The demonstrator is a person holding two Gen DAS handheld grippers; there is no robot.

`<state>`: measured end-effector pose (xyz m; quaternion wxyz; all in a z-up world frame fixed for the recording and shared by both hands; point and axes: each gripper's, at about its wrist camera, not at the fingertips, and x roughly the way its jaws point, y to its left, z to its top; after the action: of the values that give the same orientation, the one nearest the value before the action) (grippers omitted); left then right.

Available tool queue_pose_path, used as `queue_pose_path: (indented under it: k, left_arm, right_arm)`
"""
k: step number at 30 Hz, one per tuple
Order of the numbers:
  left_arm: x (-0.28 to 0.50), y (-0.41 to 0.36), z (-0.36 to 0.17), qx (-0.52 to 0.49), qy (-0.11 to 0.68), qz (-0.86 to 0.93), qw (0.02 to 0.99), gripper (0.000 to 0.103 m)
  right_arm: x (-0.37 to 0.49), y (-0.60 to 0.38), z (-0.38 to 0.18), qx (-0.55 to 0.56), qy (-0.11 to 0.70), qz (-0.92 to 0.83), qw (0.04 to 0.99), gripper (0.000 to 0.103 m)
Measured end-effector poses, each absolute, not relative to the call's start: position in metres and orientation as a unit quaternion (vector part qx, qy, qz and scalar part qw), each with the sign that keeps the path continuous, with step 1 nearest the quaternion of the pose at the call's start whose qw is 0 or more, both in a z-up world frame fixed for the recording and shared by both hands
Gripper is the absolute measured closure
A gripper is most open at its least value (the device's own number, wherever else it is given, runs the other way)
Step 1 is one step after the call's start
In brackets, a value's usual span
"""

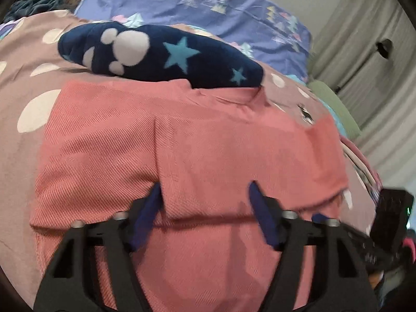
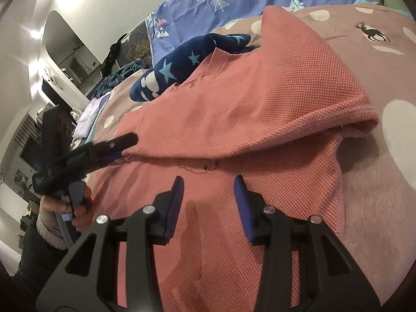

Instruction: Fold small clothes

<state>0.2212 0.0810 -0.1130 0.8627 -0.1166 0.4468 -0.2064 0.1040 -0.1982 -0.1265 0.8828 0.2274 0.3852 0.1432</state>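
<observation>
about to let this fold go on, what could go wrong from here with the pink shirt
1. The navy star garment lies right against the pink shirt at its far edge, so the next fold could drag or trap it.
2. The folded-over flap sits loosely, its edge lifted at the right; a tug could undo it.
3. The left gripper appears to pinch only the shirt's very edge, while the right gripper hangs open over the cloth, so the fabric could slip out.
</observation>
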Motion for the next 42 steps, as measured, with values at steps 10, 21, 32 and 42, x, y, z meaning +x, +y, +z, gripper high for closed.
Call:
queue_pose_path:
  k: [10,21,32,42]
  left_arm:
    - [0.206,0.088,-0.01,-0.094,0.337,-0.214,0.912,0.095]
    - [0.219,0.176,-0.096,-0.046,0.431,-0.059,0.899,0.077]
    - [0.175,0.177,-0.115,0.001,0.428,-0.084,0.9,0.035]
    - [0.124,0.182,-0.113,0.011,0.425,-0.114,0.898,0.046]
  right_arm:
    - [0.099,-0.2,-0.13,0.237,0.38,0.149,0.882,0.06]
    - [0.099,-0.197,-0.129,0.231,0.379,0.153,0.883,0.055]
    - [0.086,-0.24,-0.124,0.288,0.345,0.009,0.893,0.092]
    - [0.042,-0.243,-0.118,0.283,0.364,0.056,0.886,0.07]
